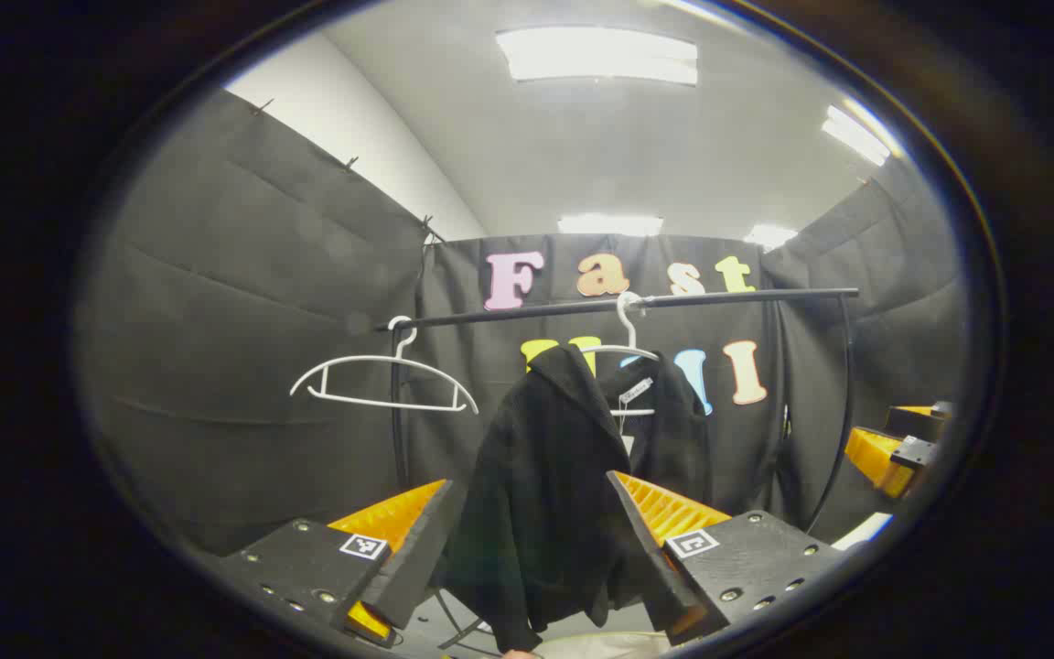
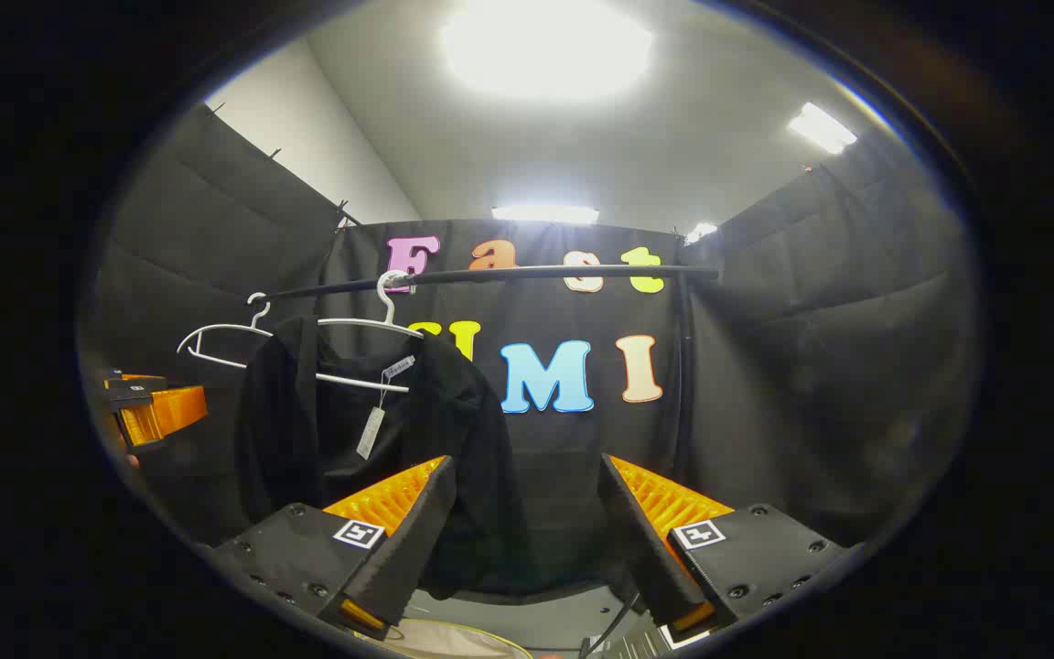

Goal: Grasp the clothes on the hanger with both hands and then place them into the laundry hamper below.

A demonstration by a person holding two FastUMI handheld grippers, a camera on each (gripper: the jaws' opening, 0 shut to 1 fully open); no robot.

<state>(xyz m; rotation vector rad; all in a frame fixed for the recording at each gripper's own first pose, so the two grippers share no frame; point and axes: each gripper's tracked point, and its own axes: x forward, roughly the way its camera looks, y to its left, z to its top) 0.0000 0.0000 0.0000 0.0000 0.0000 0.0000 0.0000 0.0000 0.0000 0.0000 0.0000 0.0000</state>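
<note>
Clothing, a black hooded garment (image 1: 554,476), is seen hanging from a white hanger (image 1: 623,348) on a black rail (image 1: 618,307) that spans the back of the booth. In the left gripper view, one side of the garment is draped high over the hanger while the rest falls down between the fingers of the left gripper (image 1: 527,549), whose jaws are held wide apart and touch no cloth that can be made out. A second white hanger (image 1: 383,380), bare, is hooked on the rail to the left of the garment, well apart from it. A white tag (image 2: 370,432) is seen dangling at the garment's neck in the right gripper view. The right gripper (image 2: 527,540) is likewise spread open, with the garment's edge lying behind its left finger. The rail's upright post (image 1: 843,403) is seen at the right side. A pale curved rim (image 2: 454,636), possibly the hamper, is glimpsed at the bottom edge, though this cannot be told for certain.
</note>
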